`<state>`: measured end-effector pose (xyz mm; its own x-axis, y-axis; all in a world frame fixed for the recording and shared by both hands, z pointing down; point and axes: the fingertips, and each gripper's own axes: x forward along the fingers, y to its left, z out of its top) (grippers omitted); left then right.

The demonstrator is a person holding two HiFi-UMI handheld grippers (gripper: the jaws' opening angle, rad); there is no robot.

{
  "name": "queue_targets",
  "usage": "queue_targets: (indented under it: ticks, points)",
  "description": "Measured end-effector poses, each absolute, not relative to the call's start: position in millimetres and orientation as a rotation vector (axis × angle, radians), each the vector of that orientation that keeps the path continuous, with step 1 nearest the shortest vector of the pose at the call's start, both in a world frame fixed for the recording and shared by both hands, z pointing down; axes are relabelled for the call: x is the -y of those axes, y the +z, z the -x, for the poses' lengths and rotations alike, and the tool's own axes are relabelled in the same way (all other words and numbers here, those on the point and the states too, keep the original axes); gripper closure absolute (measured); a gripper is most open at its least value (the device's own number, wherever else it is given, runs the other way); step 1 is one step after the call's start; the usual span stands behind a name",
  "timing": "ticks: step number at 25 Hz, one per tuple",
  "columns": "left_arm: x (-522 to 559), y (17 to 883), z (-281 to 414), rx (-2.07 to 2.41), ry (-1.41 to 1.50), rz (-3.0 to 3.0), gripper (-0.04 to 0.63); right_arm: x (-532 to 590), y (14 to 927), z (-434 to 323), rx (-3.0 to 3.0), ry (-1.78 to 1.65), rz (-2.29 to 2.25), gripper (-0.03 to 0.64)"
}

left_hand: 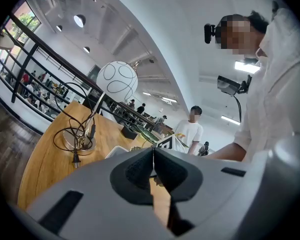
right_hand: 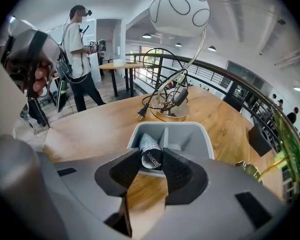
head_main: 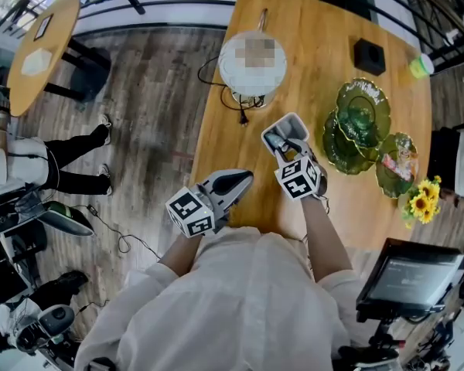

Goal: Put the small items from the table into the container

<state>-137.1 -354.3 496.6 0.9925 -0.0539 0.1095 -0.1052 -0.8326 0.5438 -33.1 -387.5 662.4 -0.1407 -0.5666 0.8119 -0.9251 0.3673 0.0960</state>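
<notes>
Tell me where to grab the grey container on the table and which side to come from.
Come from above and pinch the near wall of the grey container on its right half as the right gripper view shows it, one jaw inside, one outside. It is open-topped with thin upright walls. The dark tube lies tilted in the left compartment, its end up by that rim.

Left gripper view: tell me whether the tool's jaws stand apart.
No, the left tool is shut, jaws meeting at the tips, nothing between.
</notes>
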Motion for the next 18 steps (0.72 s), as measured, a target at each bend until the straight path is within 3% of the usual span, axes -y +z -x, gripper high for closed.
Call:
queue_targets:
  ticks: [18]
  points:
    - [362.7,492.9,129.2,0.09,0.091,-2.56,0.588,389.6,612.6,26.5,1.857,0.481,-1.388,0.479]
